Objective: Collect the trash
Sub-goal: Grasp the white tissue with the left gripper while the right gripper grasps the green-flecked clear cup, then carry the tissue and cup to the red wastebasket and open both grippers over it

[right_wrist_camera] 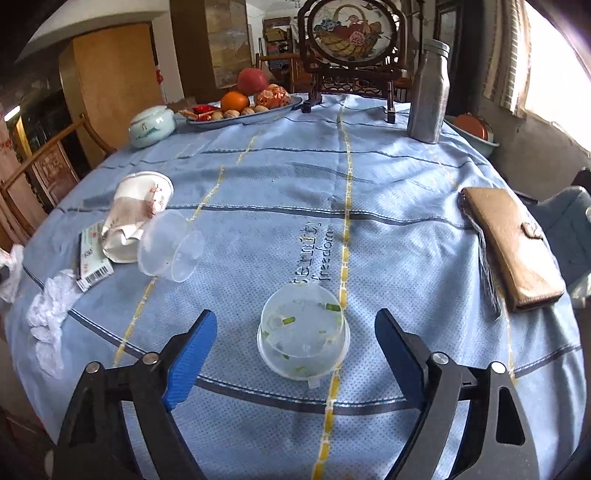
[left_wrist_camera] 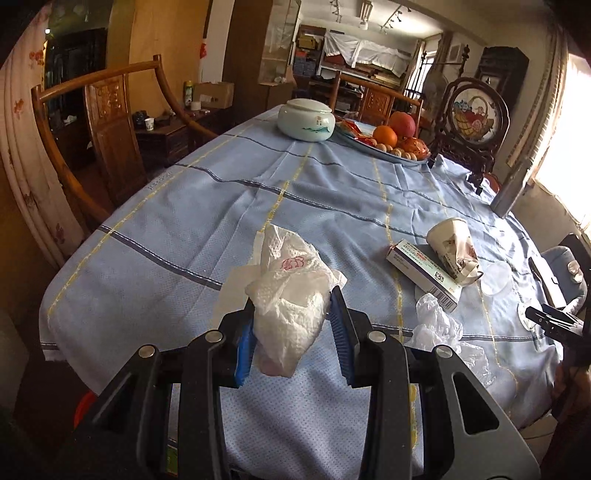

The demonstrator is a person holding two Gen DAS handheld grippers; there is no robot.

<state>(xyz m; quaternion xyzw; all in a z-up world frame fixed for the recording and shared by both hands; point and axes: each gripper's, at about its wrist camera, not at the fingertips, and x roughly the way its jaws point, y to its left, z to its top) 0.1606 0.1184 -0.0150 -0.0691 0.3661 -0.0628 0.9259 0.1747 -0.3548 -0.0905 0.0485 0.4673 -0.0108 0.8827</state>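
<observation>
Clamped between the left tongs is a crumpled white paper towel, held above the near edge of the blue-clothed table. Right tongs stand spread wide around a clear lidded tub near that edge. Toward the table's left edge, as the right camera sees it, lie a crushed paper cup, a clear cup on its side, a small carton and crumpled plastic wrap.

We read this as a home dining room. The worktop wears a blue checked cloth. Carved wooden chairs stand left of it. At its far end sit a fruit platter and a lidded ceramic jar. Beyond the platter, cluttered shelves; right of it, an embroidered screen.
</observation>
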